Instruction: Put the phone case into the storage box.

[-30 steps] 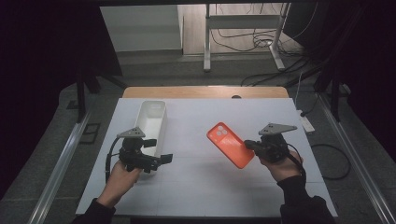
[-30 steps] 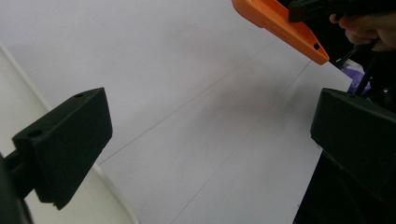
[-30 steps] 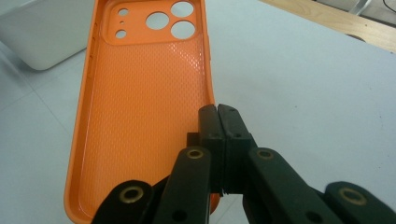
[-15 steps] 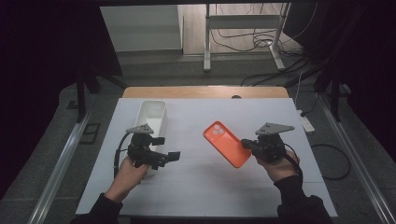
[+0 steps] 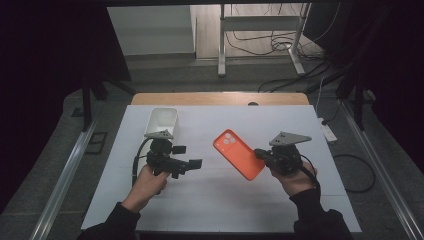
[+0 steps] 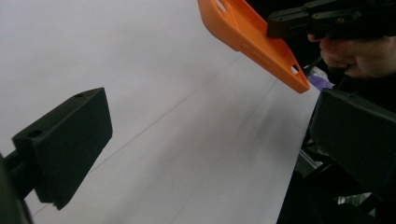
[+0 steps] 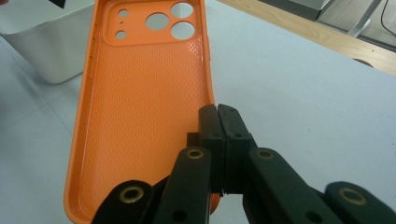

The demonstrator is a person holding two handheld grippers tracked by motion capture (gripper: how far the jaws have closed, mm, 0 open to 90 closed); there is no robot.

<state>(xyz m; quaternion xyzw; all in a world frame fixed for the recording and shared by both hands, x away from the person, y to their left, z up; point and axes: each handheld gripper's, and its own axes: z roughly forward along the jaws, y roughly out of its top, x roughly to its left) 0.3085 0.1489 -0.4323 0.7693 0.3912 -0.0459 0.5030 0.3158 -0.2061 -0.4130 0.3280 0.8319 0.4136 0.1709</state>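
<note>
An orange phone case [image 5: 239, 154] hangs tilted above the white table, its camera holes toward the far left. My right gripper [image 5: 260, 153] is shut on its right edge; in the right gripper view the jaws [image 7: 218, 116] pinch the rim of the orange phone case [image 7: 144, 107], whose inner side faces me. My left gripper [image 5: 187, 156] is open and points right toward the case, with nothing between its jaws. The left gripper view looks between its own wide-apart jaws [image 6: 215, 140] at the orange phone case [image 6: 252, 39] and the right gripper [image 6: 289, 21] ahead.
A white rectangular bin [image 5: 162, 120] stands on the table behind my left gripper, and the white bin [image 7: 42, 46] also sits beyond the case in the right gripper view. The white table top [image 5: 225, 200] ends in a wooden strip [image 5: 220, 98] at the far edge.
My left gripper has moved right, away from the bin and toward the middle of the table. The right gripper and the case have barely shifted.
</note>
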